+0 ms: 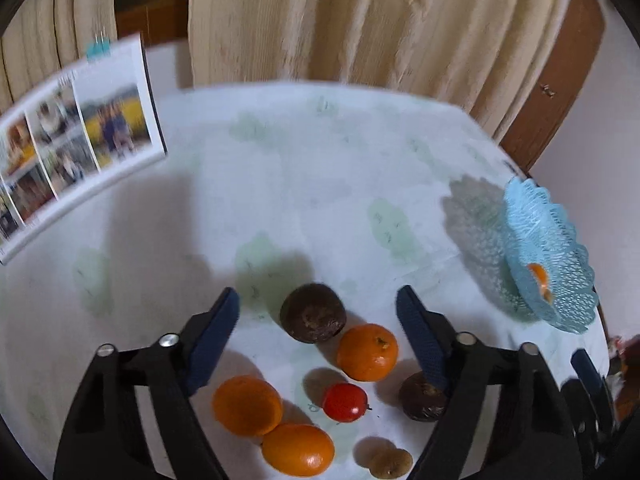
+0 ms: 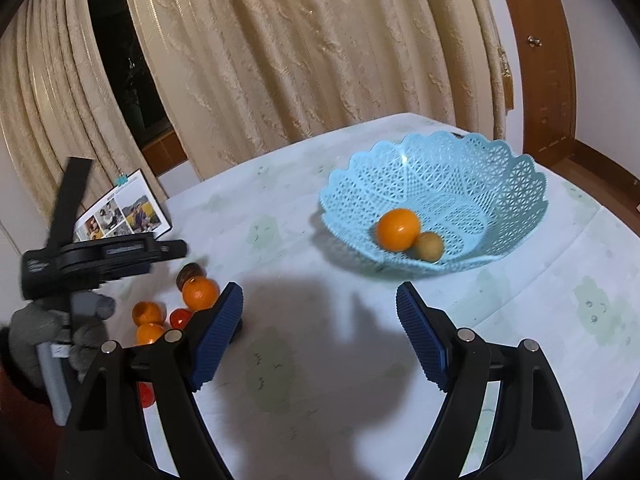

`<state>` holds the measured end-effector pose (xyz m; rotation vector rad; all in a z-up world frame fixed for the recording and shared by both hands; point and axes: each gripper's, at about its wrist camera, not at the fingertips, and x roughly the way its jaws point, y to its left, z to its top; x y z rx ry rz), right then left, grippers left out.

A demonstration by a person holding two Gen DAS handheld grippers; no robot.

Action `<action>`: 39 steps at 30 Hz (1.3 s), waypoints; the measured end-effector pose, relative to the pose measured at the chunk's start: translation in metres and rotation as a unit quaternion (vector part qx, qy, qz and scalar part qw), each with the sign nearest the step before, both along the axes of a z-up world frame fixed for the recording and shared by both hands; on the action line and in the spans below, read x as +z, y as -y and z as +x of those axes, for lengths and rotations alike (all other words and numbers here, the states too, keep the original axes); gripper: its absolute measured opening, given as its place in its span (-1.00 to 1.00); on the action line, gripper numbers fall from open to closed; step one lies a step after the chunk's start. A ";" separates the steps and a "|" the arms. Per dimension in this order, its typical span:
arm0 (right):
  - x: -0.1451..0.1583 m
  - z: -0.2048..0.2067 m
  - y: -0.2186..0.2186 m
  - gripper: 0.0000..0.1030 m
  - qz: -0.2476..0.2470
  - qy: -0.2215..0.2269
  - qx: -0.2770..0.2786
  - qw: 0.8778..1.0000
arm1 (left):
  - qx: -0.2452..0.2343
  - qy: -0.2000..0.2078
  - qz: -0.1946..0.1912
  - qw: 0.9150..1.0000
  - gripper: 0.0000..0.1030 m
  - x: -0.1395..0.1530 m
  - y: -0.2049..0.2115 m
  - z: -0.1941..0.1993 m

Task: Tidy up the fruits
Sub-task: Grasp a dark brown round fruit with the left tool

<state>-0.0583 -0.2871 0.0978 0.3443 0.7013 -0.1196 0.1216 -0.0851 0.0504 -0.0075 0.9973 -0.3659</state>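
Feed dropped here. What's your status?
Left gripper open over loose fruit. Right gripper open, empty. Basket holds an orange. Nothing blocking.

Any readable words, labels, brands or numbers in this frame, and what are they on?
None can be read.
Photo calendar: small print above the photos, too blurred to read.
Left gripper: a pale mark on its body, too small to read.
Fruits and blue basket: no text.

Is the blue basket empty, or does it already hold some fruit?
Not empty. The blue basket holds an orange and a smaller brownish fruit.
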 end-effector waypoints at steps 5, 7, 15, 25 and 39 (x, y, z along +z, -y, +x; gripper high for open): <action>-0.005 0.002 -0.005 0.56 -0.003 -0.009 0.009 1.000 | 0.008 -0.041 0.010 0.999 0.27 -0.023 0.005 0.014; -0.007 0.003 -0.007 0.56 -0.003 -0.013 0.012 1.000 | 0.009 -0.046 0.014 0.999 0.24 -0.028 0.007 0.016; -0.011 0.009 -0.016 0.56 -0.005 -0.023 0.025 0.999 | 0.004 -0.049 0.004 0.999 -0.15 -0.031 0.007 0.019; -0.018 0.023 -0.028 0.56 0.011 -0.042 0.051 0.998 | 0.003 0.025 -0.024 0.999 -0.15 0.022 -0.004 -0.003; -0.037 0.064 -0.072 0.56 -0.003 -0.093 0.113 0.989 | 0.006 0.119 -0.054 0.991 -0.15 0.085 -0.020 -0.042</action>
